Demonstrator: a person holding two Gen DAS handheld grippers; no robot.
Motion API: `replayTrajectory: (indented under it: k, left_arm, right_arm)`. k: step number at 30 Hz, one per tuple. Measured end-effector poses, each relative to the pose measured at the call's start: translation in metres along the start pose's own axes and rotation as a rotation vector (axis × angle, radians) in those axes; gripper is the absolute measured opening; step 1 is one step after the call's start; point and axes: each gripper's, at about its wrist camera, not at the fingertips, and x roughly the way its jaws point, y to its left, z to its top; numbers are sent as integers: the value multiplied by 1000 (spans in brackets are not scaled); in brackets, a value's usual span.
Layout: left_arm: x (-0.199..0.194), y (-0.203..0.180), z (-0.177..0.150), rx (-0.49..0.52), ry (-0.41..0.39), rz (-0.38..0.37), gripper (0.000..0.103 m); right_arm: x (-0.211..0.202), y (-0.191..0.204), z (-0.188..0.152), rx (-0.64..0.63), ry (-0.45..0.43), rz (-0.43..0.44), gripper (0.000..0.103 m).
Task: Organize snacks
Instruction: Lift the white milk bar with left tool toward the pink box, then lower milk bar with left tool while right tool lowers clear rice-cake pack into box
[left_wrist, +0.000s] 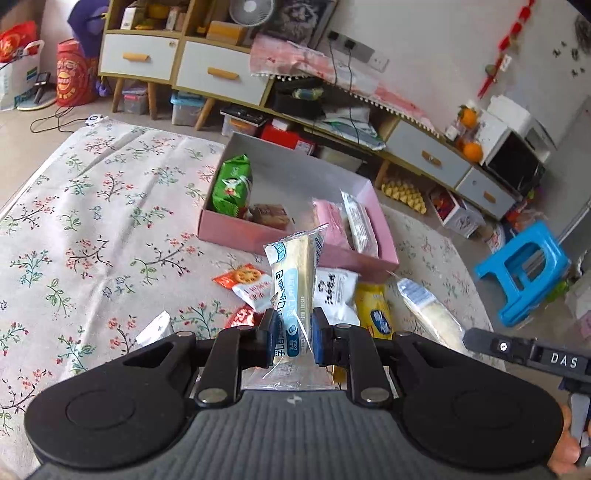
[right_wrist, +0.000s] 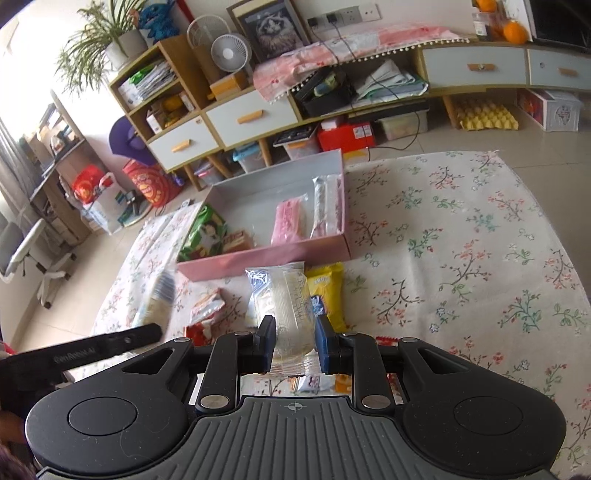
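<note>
My left gripper is shut on a long bread pack with a blue and white label, held upright above the floral cloth, short of the pink box. My right gripper is shut on a second clear bread pack, also in front of the pink box; this pack shows in the left wrist view. The box holds a green bag, a brown snack, a pink pack and a white stick pack.
Loose snacks lie on the cloth before the box: an orange cracker pack, a white pack, a yellow pack and a small white pack. A blue stool stands on the right. Cabinets line the wall.
</note>
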Motion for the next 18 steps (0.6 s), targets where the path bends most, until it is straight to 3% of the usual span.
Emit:
replayTrajectory:
  k: [18]
  left_arm:
    - [12, -8, 18, 18, -16, 27, 17]
  right_arm:
    - [1, -7, 24, 53, -49, 30, 22]
